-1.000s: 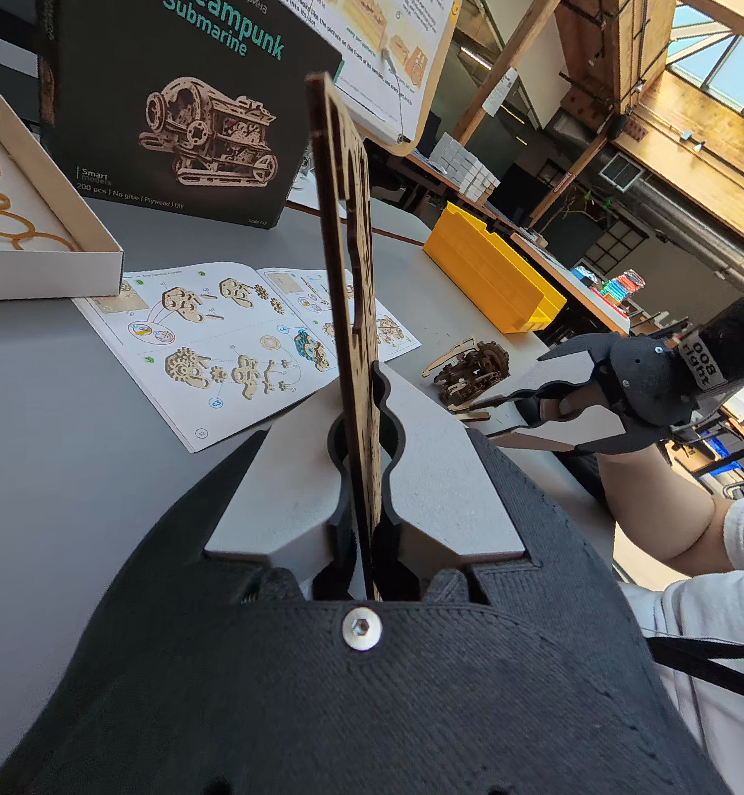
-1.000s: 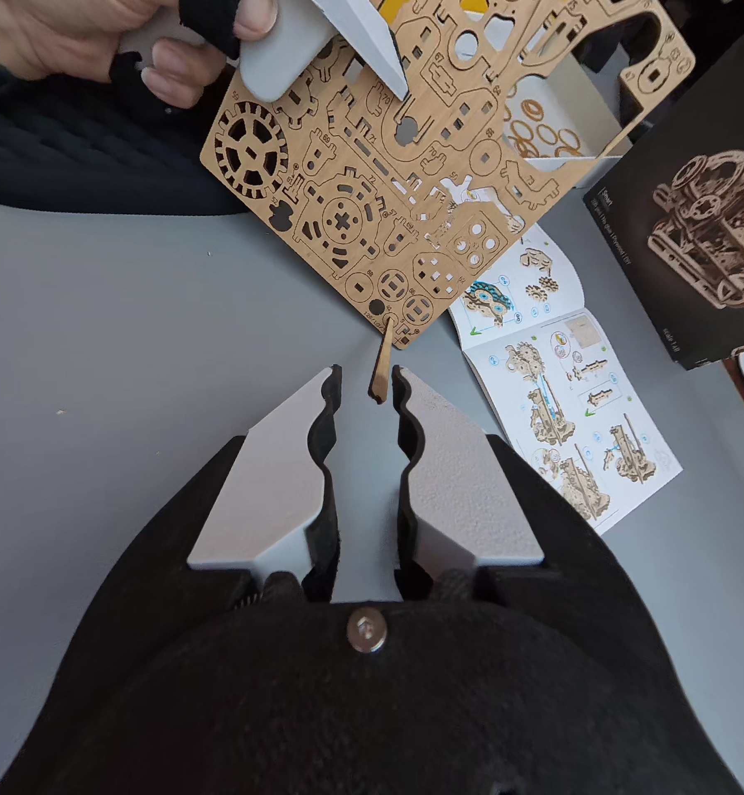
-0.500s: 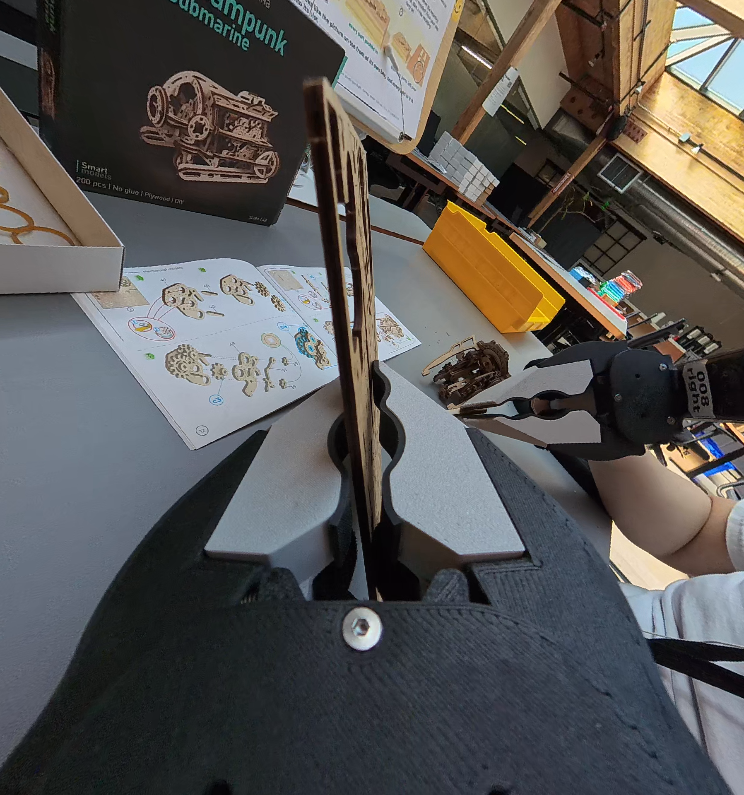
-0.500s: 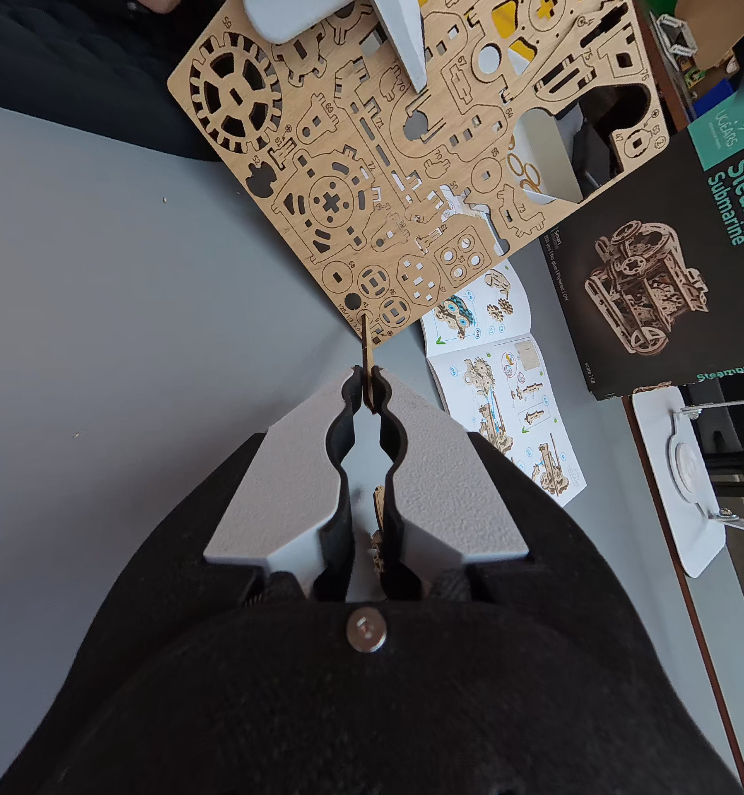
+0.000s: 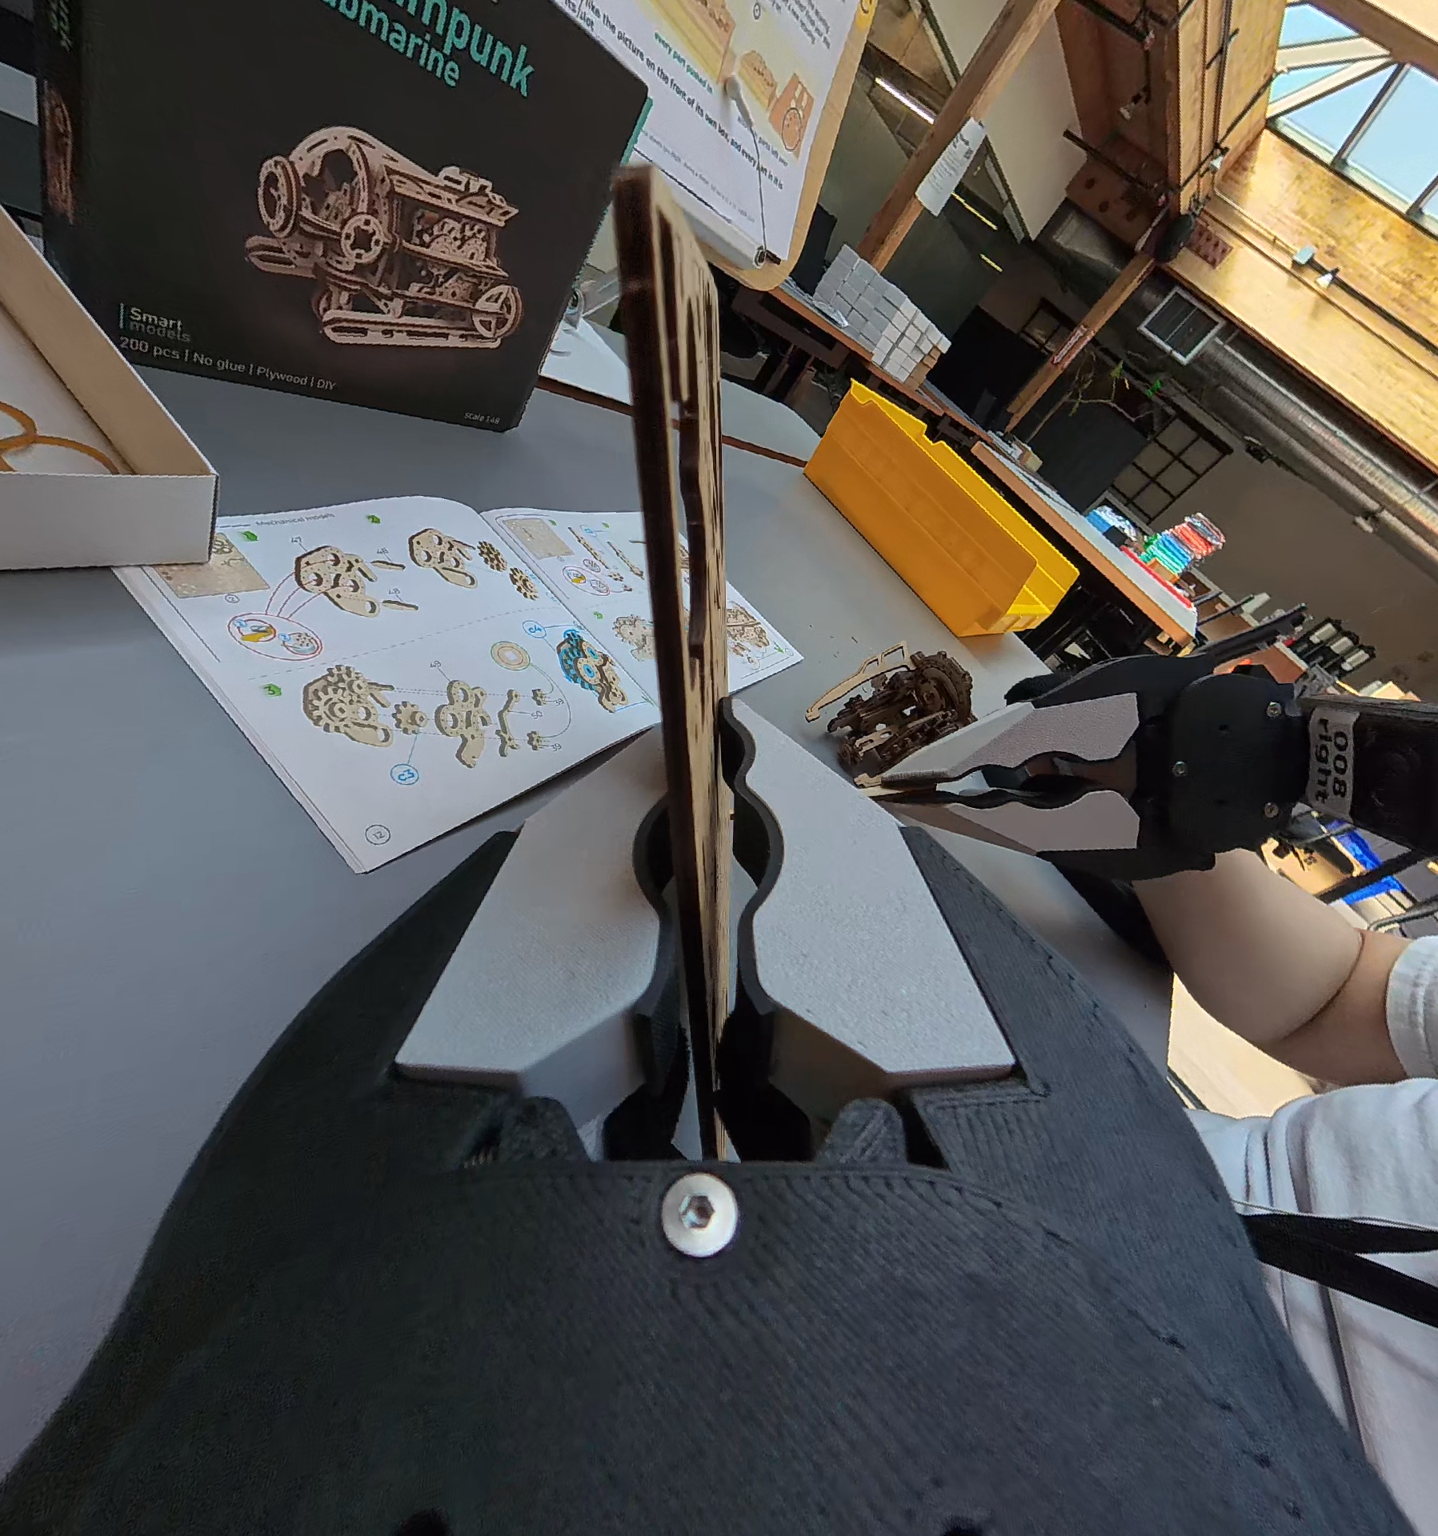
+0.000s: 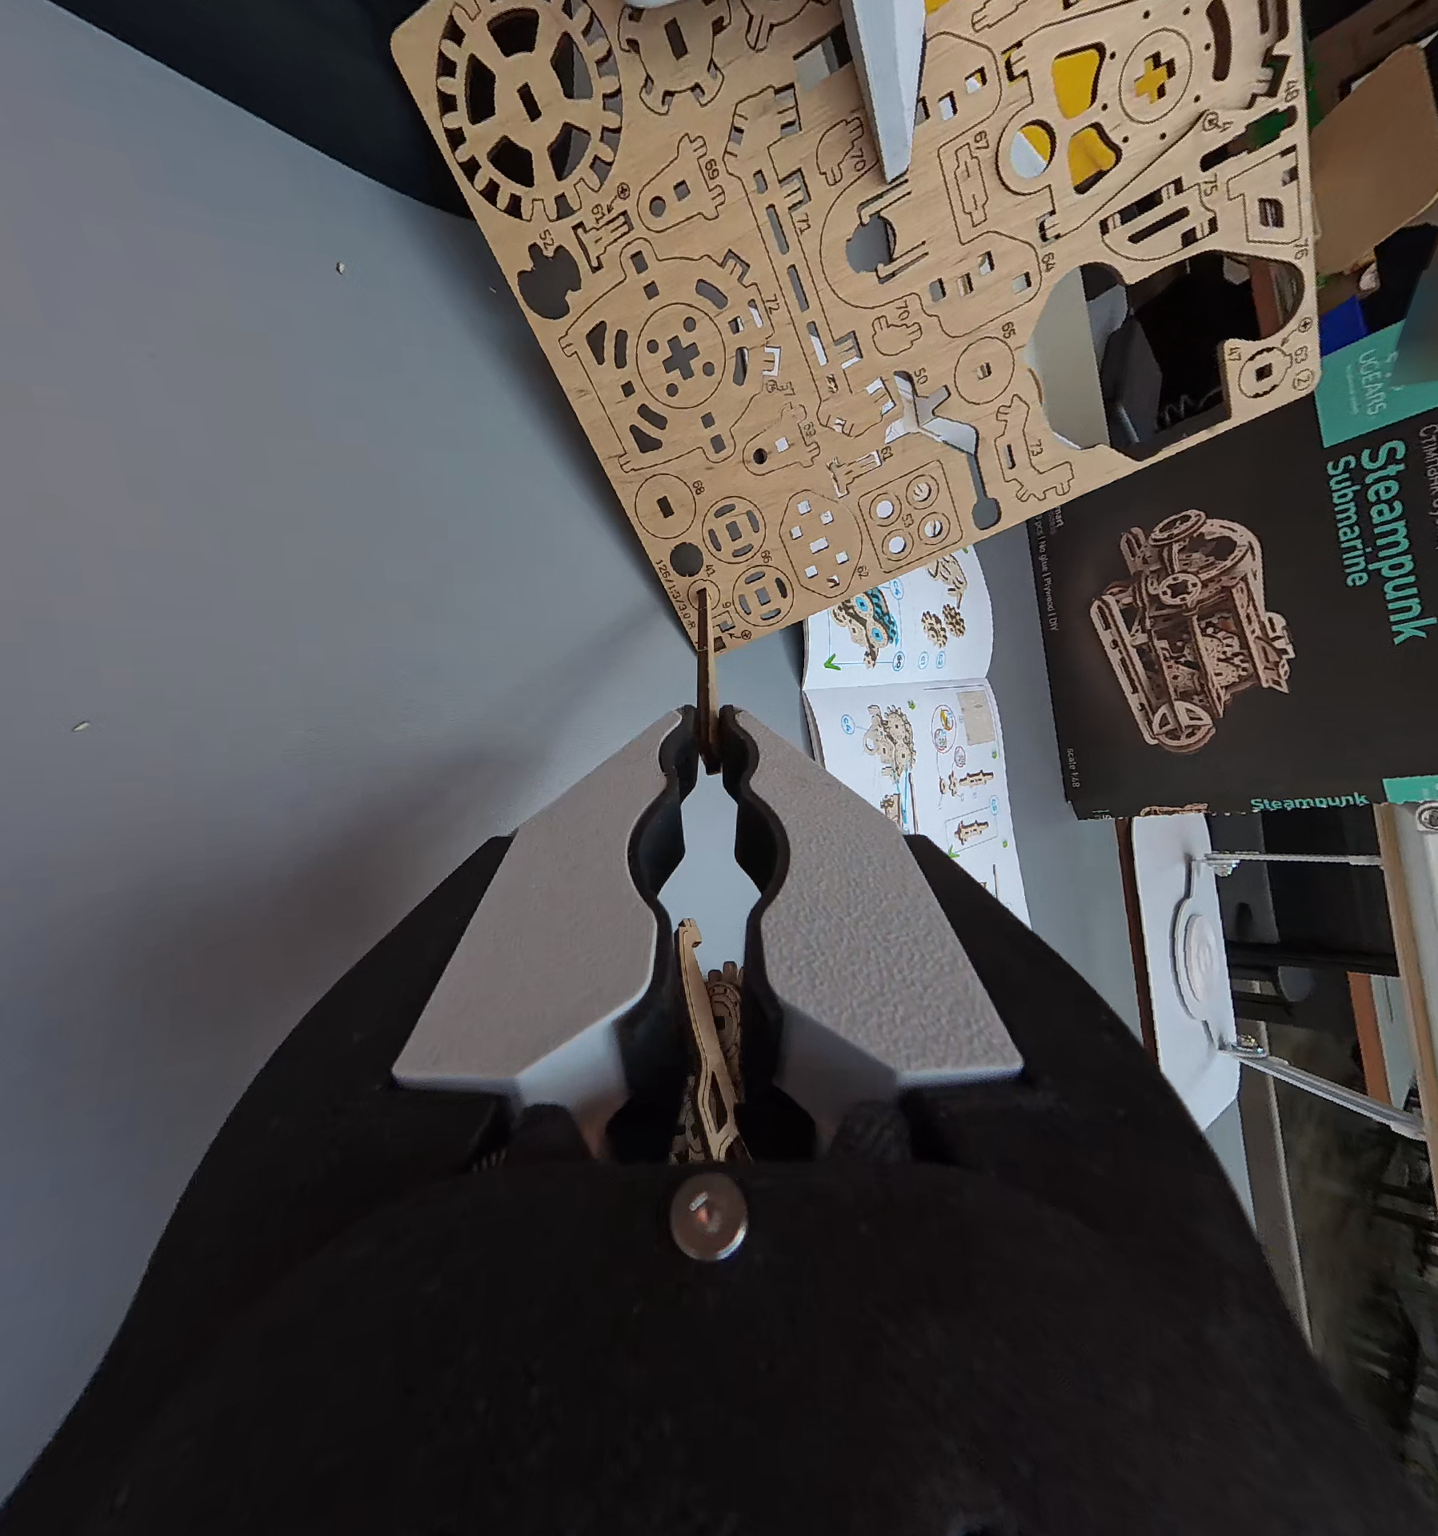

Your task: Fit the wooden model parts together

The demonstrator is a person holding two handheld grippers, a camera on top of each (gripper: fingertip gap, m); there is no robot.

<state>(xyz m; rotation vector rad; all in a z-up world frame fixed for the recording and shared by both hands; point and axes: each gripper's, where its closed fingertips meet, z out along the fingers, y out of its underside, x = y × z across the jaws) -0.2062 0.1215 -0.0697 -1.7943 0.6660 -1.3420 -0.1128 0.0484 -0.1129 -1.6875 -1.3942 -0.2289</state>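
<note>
R gripper (image 6: 705, 736) tips clamped on thin wood piece (image 6: 705, 665), long axis straight ahead, far end at sheet's near corner. L gripper (image 5: 690, 831) clamped on sheet (image 6: 848, 332), edge-on. Half-built model (image 5: 898, 706) on table under R.

Left of the right gripper (image 6: 705, 731) the grey tabletop (image 6: 241, 582) lies bare and open. Straight ahead, the plywood parts sheet (image 6: 865, 332) hangs across the way, just past its tips. To its right the instruction booklet (image 6: 915, 748) lies flat, with the black model box (image 6: 1247, 615) beyond. Below its fingers sits the half-built wooden model (image 5: 898, 698).
</note>
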